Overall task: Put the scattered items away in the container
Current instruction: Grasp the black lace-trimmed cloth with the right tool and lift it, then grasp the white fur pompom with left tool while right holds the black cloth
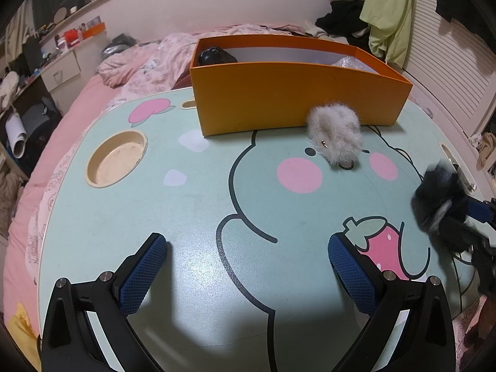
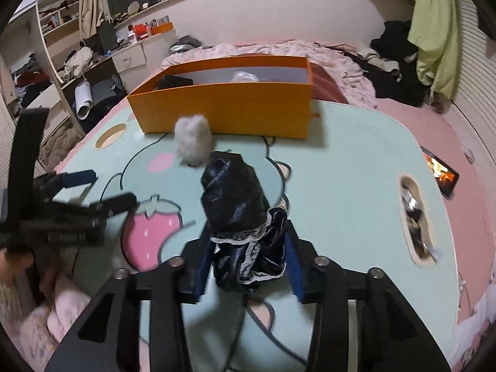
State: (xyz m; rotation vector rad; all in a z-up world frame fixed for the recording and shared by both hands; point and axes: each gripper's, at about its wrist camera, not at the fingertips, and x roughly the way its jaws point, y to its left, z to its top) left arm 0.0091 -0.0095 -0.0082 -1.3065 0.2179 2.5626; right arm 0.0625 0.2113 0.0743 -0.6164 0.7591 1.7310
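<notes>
My right gripper (image 2: 248,266) pinches a black satin bundle (image 2: 238,204) above the worktop (image 2: 341,186), the orange container (image 2: 223,111) ahead already holding items, a grey fluffy clip (image 2: 193,139) still outside; my left gripper (image 1: 248,272) is spread, empty.

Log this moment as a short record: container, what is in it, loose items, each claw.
container: orange box, at the table's far side
inside: dark item at one end, clear plastic toward the other
loose: grey furry clip on the table, just in front of the box
left claw: open, empty
right claw: closed on black lace-trimmed cloth
</notes>
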